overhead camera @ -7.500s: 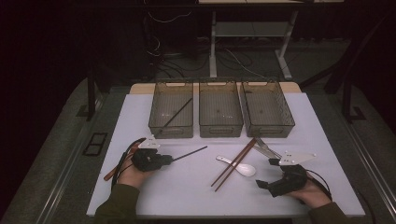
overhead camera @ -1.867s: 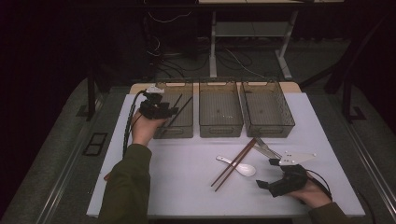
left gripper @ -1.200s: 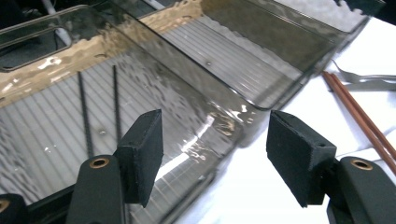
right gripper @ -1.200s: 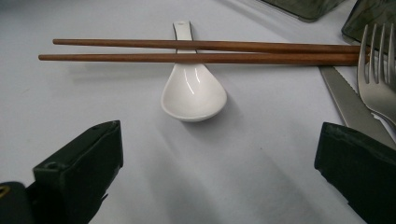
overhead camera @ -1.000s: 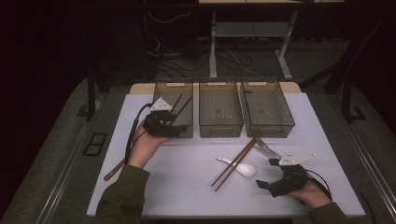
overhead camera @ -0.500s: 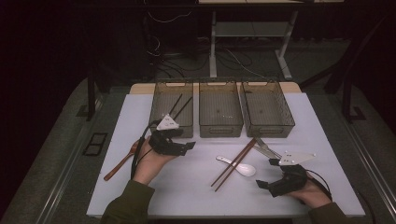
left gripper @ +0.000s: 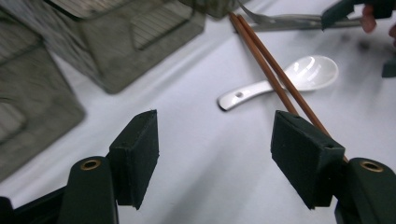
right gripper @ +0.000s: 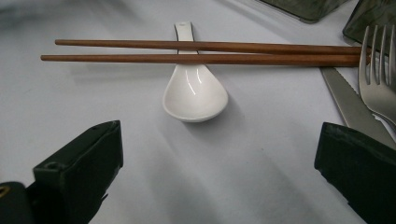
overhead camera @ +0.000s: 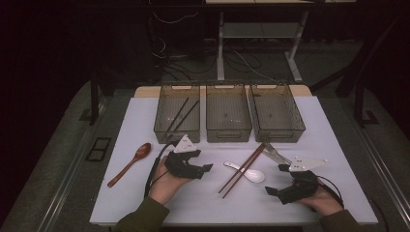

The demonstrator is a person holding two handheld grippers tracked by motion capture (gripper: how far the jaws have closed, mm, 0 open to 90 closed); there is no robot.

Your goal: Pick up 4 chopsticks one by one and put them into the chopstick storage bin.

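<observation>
Your left tongs (overhead camera: 207, 168) are spread wide with nothing in them, pointed at the chopsticks (overhead camera: 241, 169) near the tabletop's (overhead camera: 121, 145) front edge, ready to grab them. They lie across the white spoon (overhead camera: 251, 174). Your right tongs (overhead camera: 271, 191) rest there, spread wide too.

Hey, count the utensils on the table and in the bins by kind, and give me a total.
Chopsticks in the left bin: 2
Chopsticks on the table: 2
White spoon: 1
Wooden spoon: 1
Fork: 1
Knife: 1
Total: 8
</observation>
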